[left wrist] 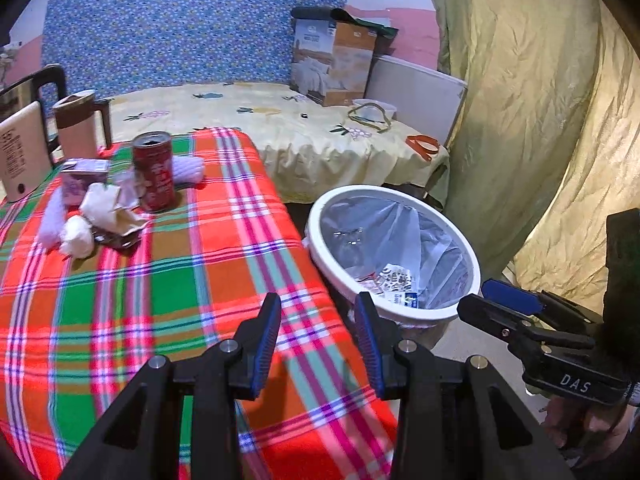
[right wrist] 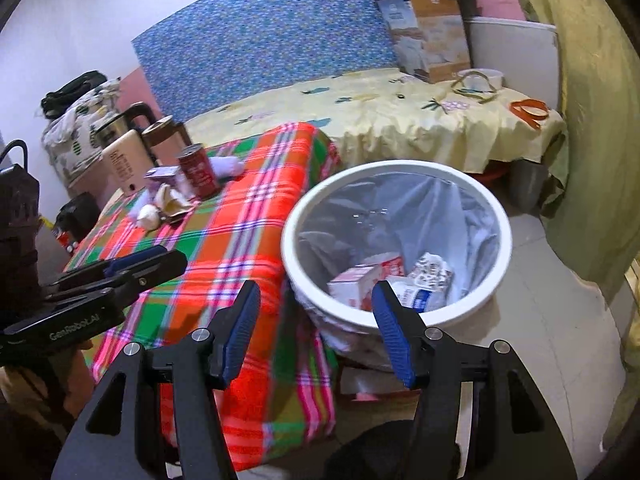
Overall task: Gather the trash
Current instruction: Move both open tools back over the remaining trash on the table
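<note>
Beside a low table draped in a red, green and orange plaid cloth (left wrist: 224, 248), two handheld grippers hover with nothing between their blue-padded fingers. Over the cloth's near edge, the left gripper (left wrist: 318, 312) stands partly apart and empty. Above the gap between table and bin, the right gripper (right wrist: 316, 296) stands wider, also empty.

One white trash bin (right wrist: 296, 264), lined with a clear plastic bag, sits on the floor just beside the table's right edge. Inside lie at least three discarded pieces: a red-and-white carton (right wrist: 360, 280), a printed wrapper (right wrist: 434, 270) and a blue-and-white packet (right wrist: 420, 300).

Uncollected trash remains bunched at the table's far left end. One red drink can (left wrist: 154, 172) stands upright with its top open. Beside it sit one small purple-and-white carton (left wrist: 82, 182), one crumpled cream paper (left wrist: 110, 210), one white paper ball (left wrist: 76, 236) and one white netted foam sleeve (left wrist: 188, 170) behind the can; other pale scraps there are too blurred to count.

One brown-and-cream jug (left wrist: 76, 124) and one beige kettle (left wrist: 18, 156) stand at the far corner. Behind, one bed with a yellow sheet (left wrist: 280, 128) holds one cardboard box (left wrist: 332, 64) and one orange strap (left wrist: 424, 146).
</note>
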A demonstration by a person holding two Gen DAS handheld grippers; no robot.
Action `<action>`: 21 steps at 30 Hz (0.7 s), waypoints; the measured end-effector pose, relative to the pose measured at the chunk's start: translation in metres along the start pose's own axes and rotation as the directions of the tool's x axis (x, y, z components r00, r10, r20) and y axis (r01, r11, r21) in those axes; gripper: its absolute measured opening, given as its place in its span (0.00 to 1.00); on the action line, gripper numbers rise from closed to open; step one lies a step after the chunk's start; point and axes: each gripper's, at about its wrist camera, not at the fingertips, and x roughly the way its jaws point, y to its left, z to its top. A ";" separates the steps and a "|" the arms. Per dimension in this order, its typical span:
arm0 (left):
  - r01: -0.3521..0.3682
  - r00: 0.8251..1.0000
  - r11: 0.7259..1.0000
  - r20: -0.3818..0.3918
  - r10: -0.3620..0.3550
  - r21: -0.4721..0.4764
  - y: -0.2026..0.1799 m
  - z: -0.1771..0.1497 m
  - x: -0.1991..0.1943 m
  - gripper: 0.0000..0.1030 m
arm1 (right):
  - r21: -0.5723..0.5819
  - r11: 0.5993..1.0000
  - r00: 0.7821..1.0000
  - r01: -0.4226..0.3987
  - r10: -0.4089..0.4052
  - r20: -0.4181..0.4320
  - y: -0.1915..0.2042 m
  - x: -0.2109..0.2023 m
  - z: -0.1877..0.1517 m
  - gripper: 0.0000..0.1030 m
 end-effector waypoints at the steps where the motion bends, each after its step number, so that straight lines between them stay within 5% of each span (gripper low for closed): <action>1: -0.004 1.000 1.000 0.002 0.004 -0.004 0.003 -0.002 -0.002 0.39 | -0.003 1.000 1.000 -0.007 0.007 0.000 0.003 0.000 0.000 0.58; 21: -0.079 0.996 0.993 0.026 0.081 -0.084 0.056 -0.032 -0.035 0.39 | -0.062 0.992 0.994 -0.107 0.105 -0.032 0.053 0.012 -0.005 0.58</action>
